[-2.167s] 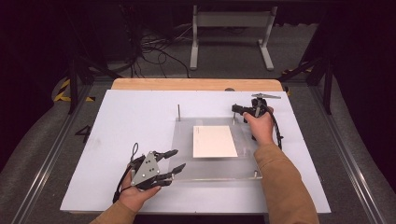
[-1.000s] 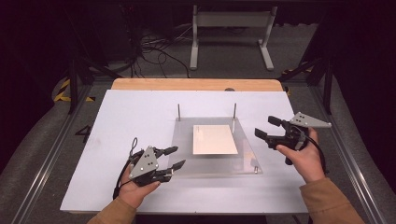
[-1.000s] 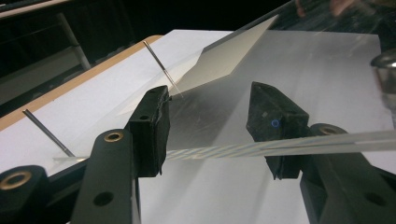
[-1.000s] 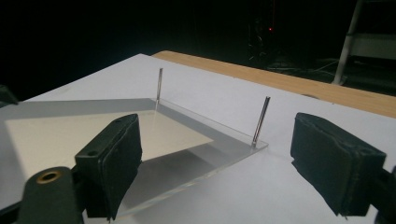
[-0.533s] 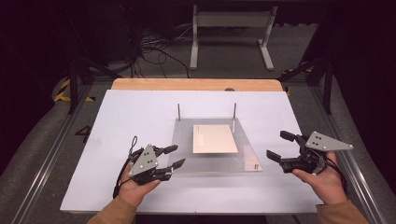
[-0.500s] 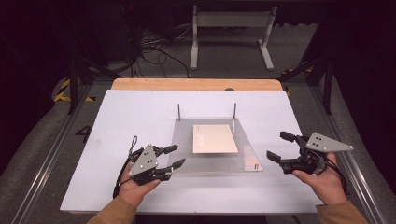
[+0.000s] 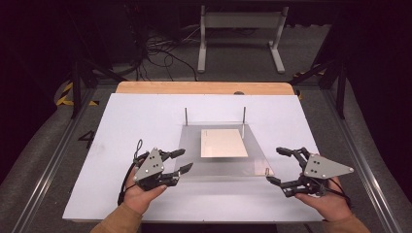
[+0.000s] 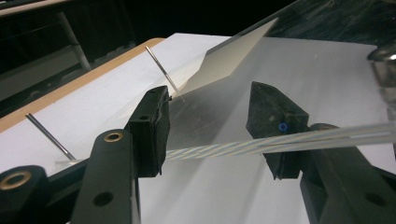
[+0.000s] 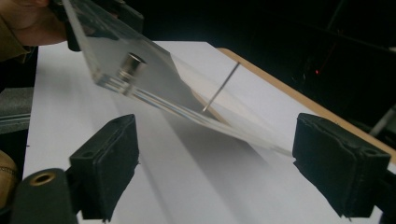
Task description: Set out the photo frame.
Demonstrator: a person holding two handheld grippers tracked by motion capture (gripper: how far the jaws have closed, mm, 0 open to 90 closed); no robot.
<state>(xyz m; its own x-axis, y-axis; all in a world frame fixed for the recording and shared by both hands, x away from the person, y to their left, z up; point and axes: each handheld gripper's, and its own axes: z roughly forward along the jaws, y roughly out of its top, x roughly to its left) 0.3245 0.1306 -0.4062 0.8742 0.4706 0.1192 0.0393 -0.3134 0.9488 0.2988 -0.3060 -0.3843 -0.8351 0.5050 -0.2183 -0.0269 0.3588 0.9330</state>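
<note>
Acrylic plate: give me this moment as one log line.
left gripper: open, at acrylic plate edge | right gripper: open, off corner | card: on plate

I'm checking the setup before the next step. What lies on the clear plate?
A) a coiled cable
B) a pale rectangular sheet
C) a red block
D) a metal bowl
B: the high view shows a pale rectangular sheet lying flat on the clear plate, between the two thin upright pins.
</note>
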